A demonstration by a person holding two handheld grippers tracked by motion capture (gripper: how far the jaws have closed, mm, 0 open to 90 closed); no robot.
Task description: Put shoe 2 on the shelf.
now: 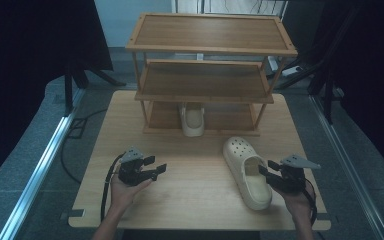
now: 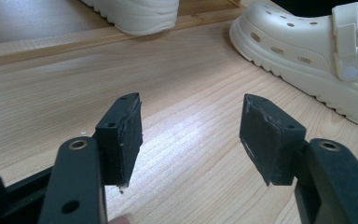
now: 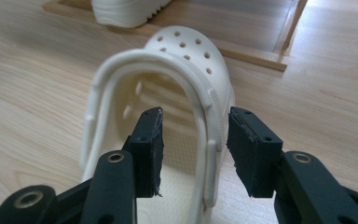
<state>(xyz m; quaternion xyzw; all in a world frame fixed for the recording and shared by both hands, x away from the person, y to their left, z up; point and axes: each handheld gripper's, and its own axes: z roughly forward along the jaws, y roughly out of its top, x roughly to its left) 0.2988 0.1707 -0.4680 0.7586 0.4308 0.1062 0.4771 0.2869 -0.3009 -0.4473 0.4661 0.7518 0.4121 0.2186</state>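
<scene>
- Table (image 1: 190,195), with rack (image 1: 210,47) at far edge.
- One clog (image 1: 192,119) on bottom shelf; second clog (image 1: 247,172) lying near right.
- Right tongs (image 1: 267,171) parted, straddling its side rim.
- Left tongs (image 1: 156,166) wide open, empty.

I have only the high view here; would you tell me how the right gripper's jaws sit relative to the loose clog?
Observer: In the right gripper view, the right gripper is open, its jaws straddling the side wall of the clog at the heel opening, one jaw inside.
Operator: Thank you. Is the left gripper holding anything?
Observer: No; the left gripper is open over bare table, with nothing between its jaws.
Operator: And the second clog?
Observer: It stands on the rack's bottom shelf; the left gripper view shows the second clog's ridged sole at the shelf's front edge.
</scene>
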